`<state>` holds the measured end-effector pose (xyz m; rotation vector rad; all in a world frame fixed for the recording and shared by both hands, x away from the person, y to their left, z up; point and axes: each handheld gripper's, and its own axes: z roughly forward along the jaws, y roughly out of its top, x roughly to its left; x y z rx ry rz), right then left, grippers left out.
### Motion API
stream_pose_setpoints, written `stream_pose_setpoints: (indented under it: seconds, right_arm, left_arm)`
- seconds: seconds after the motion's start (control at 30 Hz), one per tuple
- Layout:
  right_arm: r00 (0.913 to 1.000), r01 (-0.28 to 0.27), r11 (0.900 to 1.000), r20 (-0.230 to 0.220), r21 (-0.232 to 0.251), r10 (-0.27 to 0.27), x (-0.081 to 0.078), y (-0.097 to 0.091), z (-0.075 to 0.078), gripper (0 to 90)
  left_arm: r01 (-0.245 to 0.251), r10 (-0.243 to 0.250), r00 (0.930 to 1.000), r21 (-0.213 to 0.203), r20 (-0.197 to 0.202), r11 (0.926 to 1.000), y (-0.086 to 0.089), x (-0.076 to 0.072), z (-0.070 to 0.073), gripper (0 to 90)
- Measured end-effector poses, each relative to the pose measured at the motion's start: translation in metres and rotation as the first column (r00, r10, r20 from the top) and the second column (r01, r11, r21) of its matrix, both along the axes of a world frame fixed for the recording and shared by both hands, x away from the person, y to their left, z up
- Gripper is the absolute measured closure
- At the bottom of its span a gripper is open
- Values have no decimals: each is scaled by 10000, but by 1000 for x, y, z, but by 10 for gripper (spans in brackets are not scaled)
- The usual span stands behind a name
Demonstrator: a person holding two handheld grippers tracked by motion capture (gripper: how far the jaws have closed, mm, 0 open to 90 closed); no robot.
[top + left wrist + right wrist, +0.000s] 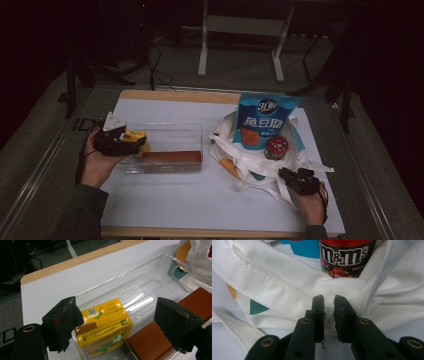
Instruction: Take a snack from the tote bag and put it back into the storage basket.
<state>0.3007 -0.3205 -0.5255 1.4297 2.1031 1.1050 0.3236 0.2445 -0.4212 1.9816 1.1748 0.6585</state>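
Over the clear bin (160,272) | my left gripper (122,322) spread wide, yellow box (105,326) loose below | lift straight up | right gripper (329,305) pinching the bag's white cloth (274,290).

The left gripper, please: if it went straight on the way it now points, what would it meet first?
Most likely the yellow box lying in the clear tray, right between its open jaws; depth is hard to judge.
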Motion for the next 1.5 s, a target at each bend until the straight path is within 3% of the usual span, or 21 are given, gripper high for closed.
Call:
stream_pose_setpoints:
  seconds: [0.3,0.5,0.87,1.13,1.5]
  right_arm:
    - [10000,-2,10000,5,-21,2,0,0,0,785]
    - [10000,5,10000,22,-58,-5,0,0,0,785]
    - [10000,-6,10000,3,-69,6,0,1,1,785]
    - [9999,-70,9992,103,-402,74,-1,3,5,788]
    - [9993,-252,9988,273,-421,264,0,0,22,791]
  left_arm:
    - [362,-362,9992,53,168,9993,-10,0,3,191]
    - [609,-596,9973,-293,422,9977,-13,-2,6,277]
    - [1351,-1332,9894,-313,583,9903,-29,-4,5,420]
    - [1748,-1706,9826,-547,732,9831,-41,-4,3,425]
    - [2051,-2030,9782,-505,442,9774,-54,-1,-5,423]
